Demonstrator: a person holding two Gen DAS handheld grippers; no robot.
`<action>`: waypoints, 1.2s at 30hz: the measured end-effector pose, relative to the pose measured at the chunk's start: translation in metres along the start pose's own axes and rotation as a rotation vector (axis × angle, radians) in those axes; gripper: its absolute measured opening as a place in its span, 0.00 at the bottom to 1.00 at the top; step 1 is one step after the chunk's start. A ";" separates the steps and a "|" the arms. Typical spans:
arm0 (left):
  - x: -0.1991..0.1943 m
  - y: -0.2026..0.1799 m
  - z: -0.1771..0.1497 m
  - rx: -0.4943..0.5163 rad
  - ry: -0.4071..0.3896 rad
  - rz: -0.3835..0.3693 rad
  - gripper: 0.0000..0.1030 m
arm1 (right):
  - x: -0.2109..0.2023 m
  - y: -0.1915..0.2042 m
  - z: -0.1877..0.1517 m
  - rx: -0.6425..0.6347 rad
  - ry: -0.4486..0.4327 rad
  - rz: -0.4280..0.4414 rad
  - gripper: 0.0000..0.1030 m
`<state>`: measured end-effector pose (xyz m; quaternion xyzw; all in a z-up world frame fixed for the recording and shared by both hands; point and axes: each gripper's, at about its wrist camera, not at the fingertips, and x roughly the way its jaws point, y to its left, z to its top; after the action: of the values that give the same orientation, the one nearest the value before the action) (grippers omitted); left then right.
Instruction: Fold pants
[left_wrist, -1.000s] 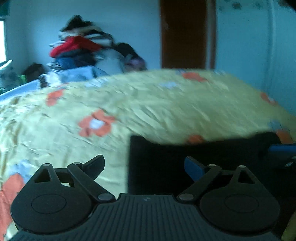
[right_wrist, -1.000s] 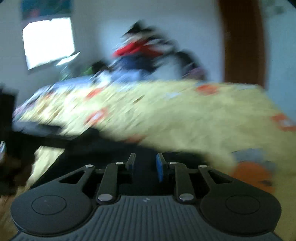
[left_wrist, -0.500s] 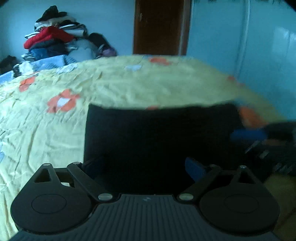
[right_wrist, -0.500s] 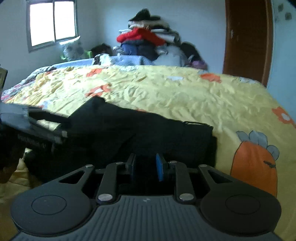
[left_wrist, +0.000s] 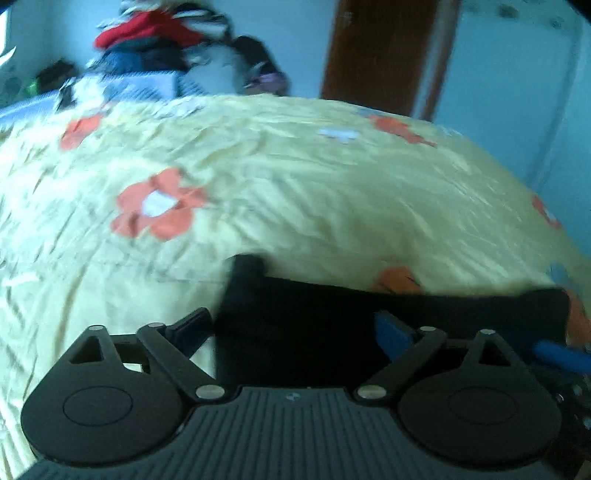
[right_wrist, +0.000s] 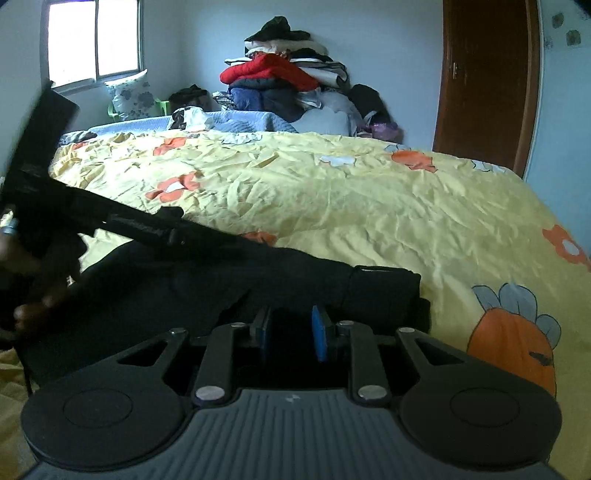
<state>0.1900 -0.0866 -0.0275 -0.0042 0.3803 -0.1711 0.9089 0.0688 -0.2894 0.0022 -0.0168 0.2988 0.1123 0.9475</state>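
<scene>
The left claw (left_wrist: 291, 328) sits at the bottom of its view with its 2 fingers spread wide and closing – the black pants (left_wrist: 388, 332) lie between them, but the pads do not press on the cloth. The right claw (right_wrist: 291, 332), low in the centre of its own view, has its blue pads drawn close together over dark fabric; whether they actually pinch the pants (right_wrist: 295, 284) I cannot tell. From there the pants stretch across the lower left of the right view, a flat black mass on the bed (right_wrist: 369, 206), with 1 squared edge ending near the middle of the frame. The other claw's black body crosses the left edge of that view. The bed wears a wrinkled yellow sheet printed with orange flowers. Beyond it, at upper centre, a heap of clothes (right_wrist: 284, 77) rises against the wall – a window (right_wrist: 96, 40) at upper left, a brown door (right_wrist: 484, 85) at upper right
</scene>
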 end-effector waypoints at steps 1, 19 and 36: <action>-0.006 0.008 -0.001 -0.033 -0.003 -0.031 0.83 | -0.004 -0.001 0.001 0.010 0.000 0.003 0.22; -0.103 0.012 -0.072 0.079 -0.153 -0.174 0.83 | -0.050 0.005 -0.015 -0.008 -0.013 0.060 0.24; -0.080 -0.021 -0.105 0.242 -0.156 -0.158 0.93 | -0.050 0.017 -0.054 -0.105 -0.065 0.028 0.24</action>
<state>0.0590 -0.0683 -0.0443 0.0621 0.2835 -0.2859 0.9132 -0.0051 -0.2879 -0.0134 -0.0586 0.2616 0.1414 0.9530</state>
